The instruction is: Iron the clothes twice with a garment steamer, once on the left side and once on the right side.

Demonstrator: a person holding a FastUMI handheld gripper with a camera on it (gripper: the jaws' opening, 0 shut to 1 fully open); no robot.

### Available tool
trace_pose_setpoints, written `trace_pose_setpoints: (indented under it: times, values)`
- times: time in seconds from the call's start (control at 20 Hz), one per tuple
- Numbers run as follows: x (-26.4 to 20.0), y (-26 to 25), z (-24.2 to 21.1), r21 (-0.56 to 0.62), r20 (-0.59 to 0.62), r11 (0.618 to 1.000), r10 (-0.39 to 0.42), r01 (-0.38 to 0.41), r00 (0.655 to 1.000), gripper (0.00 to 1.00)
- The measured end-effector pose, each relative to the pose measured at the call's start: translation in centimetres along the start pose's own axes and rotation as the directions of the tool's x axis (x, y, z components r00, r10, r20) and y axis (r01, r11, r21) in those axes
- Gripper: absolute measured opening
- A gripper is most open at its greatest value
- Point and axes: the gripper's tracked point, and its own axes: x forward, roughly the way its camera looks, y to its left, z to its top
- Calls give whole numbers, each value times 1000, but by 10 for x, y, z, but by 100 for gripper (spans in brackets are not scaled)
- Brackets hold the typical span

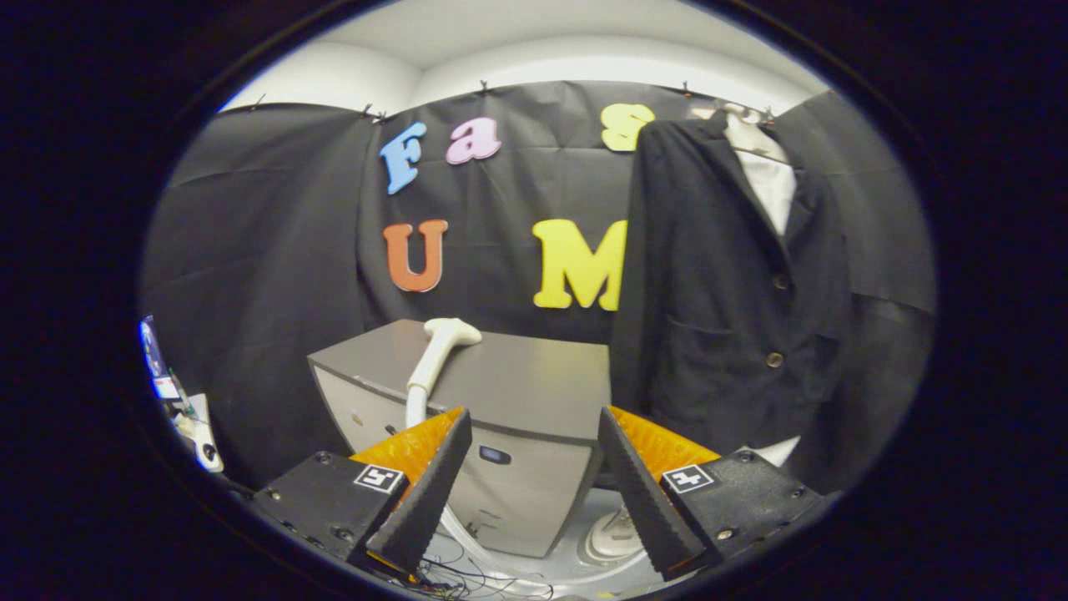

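We are looking along the gripper [530,467], whose jaws are standing wide apart and holding nothing. Between and just beyond them, at twelve o'clock, a grey cabinet [509,392] is sitting with a small dark oval badge on its front, too small for us to read. The white garment steamer head [442,346] is resting on the cabinet's top near its left edge, at about eleven o'clock from the jaws, with its pale hose [415,409] running down behind the left finger. At about one o'clock, beyond the right finger, a dark buttoned jacket [726,275] is hanging over a white shirt [772,188] against the booth's black cloth wall [267,250]. Thin cables [467,580] are lying on the floor beneath the jaws.
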Motion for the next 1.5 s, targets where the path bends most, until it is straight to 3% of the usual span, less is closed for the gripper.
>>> trace_pose_setpoints:
  times: [0.3,0.7,0.85,0.9,1.15,1.5]
  values:
    - [106,72,8,-25,-116,986,158,-162,981,97]
    - [193,108,-1,-26,-241,986,153,-164,958,91]
    - [198,119,-23,36,-333,985,172,-170,927,80]
    - [204,116,-14,21,-293,989,147,-147,945,77]
    - [210,124,-20,56,-330,993,119,-106,936,56]
    - [203,122,-17,125,-324,989,121,-84,938,37]
